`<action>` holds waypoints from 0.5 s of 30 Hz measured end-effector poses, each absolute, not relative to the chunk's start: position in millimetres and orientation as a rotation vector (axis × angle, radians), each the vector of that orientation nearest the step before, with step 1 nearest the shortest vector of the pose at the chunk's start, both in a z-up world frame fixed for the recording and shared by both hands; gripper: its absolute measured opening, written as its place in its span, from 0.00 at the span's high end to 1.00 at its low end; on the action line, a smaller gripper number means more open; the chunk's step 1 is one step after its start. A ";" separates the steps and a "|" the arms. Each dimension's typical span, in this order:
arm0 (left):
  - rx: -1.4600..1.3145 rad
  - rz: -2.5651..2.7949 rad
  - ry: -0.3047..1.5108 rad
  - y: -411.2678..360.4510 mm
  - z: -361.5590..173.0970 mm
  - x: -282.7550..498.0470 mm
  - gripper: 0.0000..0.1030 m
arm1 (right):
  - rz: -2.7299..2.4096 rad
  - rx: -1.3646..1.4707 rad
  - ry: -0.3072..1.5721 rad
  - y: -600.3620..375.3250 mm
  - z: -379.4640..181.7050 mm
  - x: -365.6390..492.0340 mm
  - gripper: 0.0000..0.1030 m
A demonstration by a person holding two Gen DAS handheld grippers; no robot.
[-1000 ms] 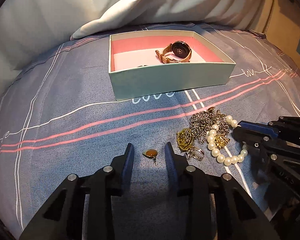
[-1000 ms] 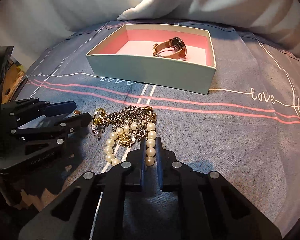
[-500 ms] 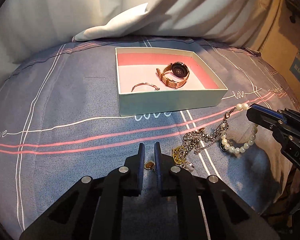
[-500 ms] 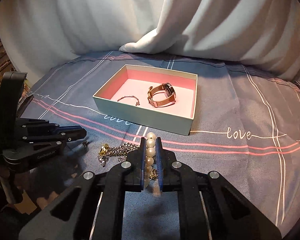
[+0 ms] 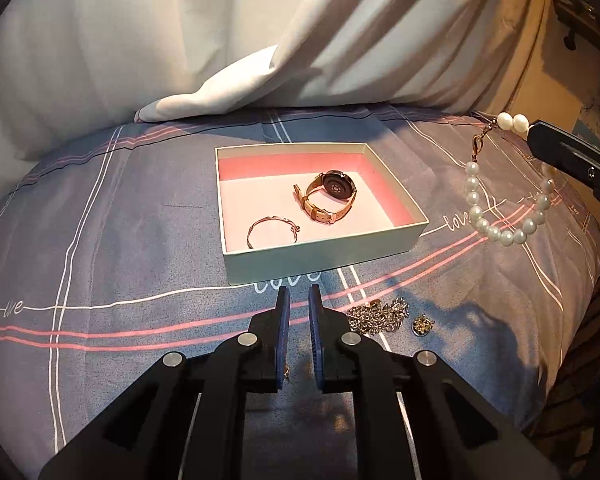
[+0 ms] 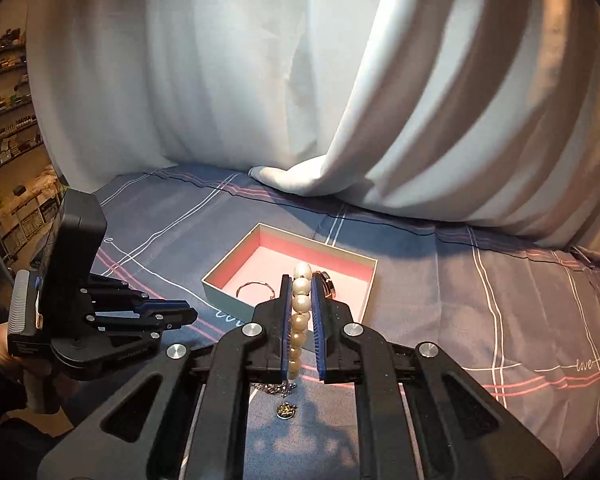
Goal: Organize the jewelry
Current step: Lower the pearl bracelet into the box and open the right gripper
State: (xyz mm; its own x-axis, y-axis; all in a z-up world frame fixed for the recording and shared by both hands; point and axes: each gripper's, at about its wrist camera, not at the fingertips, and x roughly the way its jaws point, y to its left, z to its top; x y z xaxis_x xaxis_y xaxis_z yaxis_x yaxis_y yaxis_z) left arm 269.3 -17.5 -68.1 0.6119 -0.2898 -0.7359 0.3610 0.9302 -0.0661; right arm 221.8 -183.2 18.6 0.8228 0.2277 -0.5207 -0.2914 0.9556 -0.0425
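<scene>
Two grippers are seen above the bed (image 5: 100, 240). Pearls (image 6: 300, 320) are pinched by the right gripper (image 6: 301, 292) and hang in the air. A small pendant (image 5: 286, 372) is nipped in the nearly closed left gripper (image 5: 298, 300). A watch (image 5: 332, 196) and bangle (image 5: 272, 230) lie in the box (image 5: 324, 254).
</scene>
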 end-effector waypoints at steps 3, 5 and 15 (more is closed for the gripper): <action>0.096 -0.388 0.796 -18.7 -52.3 272.6 0.90 | 0.270 -0.142 0.518 -182.1 28.1 228.6 0.90; 0.094 -0.392 0.780 -19.5 -42.1 277.1 0.90 | 0.268 -0.150 0.504 -182.0 32.9 235.0 0.90; 0.082 -0.381 0.701 -18.8 3.1 301.1 0.90 | 0.269 -0.157 0.525 -172.1 34.5 268.1 0.90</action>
